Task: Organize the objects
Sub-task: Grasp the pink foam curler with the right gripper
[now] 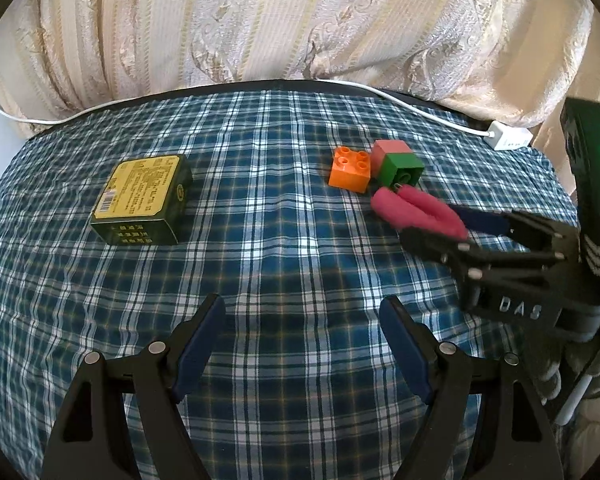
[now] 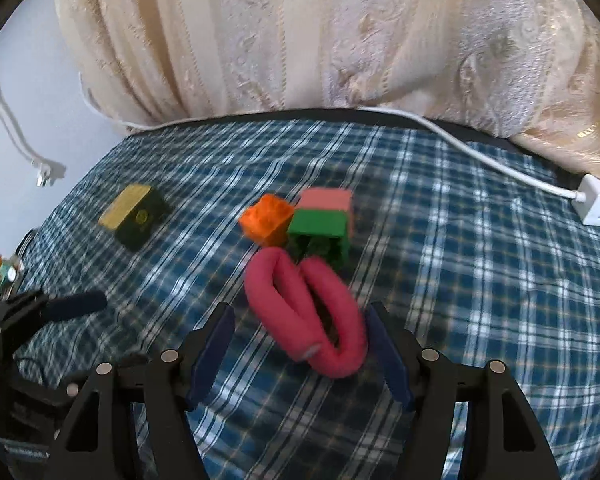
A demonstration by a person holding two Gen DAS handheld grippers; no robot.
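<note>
The right tool hangs over the checked cloth with a bent pink foam tube between its two blue pads. In the right view, one pad is just beside the tube and may touch it, but the other has a clear gap, so the tool is loose and not squeezing. I think the tube is being set down here, or is about to be picked up; I cannot tell which. The tube's far end lies right by a green block that sits tipped on its side against a pink block. An orange block stands just beside them, bumps up. It looks like the small toys are being put together in one group. The left tool is spread wide with nothing in it, low over bare cloth, and seems to be waiting. A dark box with a yellow label sits well apart, on the left. A white cord runs along the back by the curtain.
</note>
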